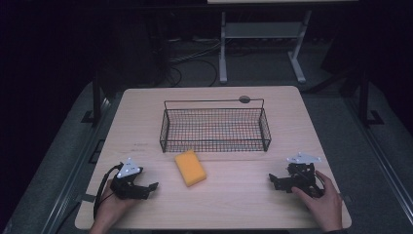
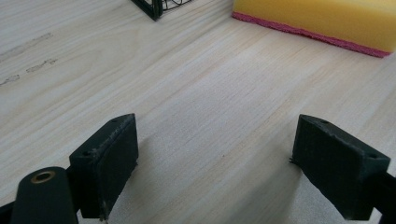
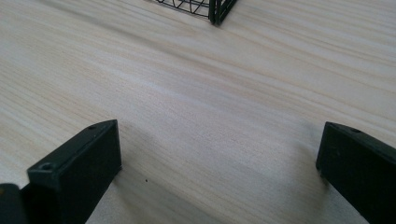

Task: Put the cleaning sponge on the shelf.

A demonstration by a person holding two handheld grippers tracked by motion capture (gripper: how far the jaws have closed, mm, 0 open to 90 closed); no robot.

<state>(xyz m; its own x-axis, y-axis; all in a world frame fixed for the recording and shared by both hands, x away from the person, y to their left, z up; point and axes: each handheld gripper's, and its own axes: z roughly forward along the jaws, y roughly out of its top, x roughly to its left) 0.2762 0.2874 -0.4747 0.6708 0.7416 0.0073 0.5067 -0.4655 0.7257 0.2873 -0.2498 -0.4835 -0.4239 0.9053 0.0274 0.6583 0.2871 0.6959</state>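
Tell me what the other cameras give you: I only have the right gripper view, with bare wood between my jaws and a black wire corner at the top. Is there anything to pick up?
Observer: Yes, a yellow sponge lies on the table, in front of the wire basket.
Operator: Is it touching the basket?
Observer: From above it lies just clear of the front wall, towards the basket's left end.
Operator: Which tool is closer?
Observer: The left tool; its view shows the sponge ahead, with a red layer underneath.
Operator: Is that tool ready?
Observer: Its jaws stand wide open, nothing between them.
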